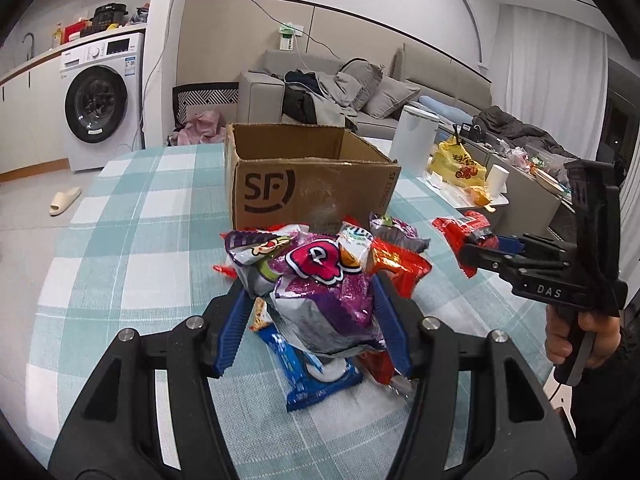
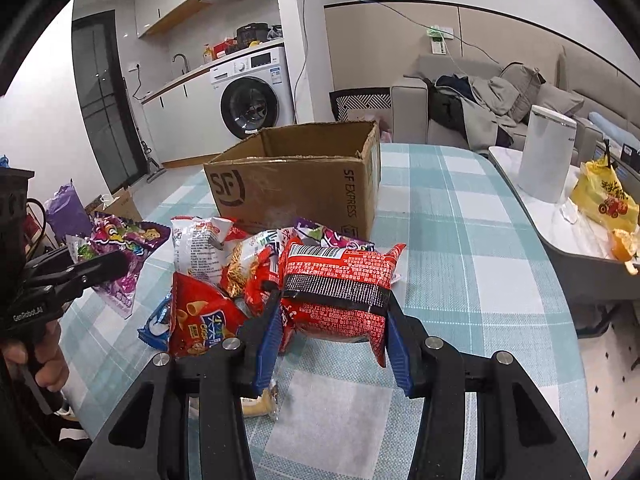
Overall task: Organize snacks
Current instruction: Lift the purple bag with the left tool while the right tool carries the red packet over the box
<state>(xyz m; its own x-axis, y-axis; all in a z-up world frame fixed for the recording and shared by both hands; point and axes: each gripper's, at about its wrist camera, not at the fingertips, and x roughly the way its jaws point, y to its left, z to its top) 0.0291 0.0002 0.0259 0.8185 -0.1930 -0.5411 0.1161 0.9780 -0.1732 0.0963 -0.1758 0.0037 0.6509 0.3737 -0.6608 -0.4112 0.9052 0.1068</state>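
Nearest, a purple snack bag [image 1: 320, 292] was held clamped between the blue pads of the left gripper [image 1: 316, 320], lifted above a blue packet [image 1: 316, 376] lying in front of the cardboard box [image 1: 308, 188]. Likewise, a red noodle packet [image 2: 340, 292] was pinched between the partly closed jaws of the right gripper [image 2: 332, 340], to the right of the snack pile [image 2: 224, 272]. Beyond both, the open box was seen standing on the checked tablecloth [image 2: 460, 240], just behind the pile.
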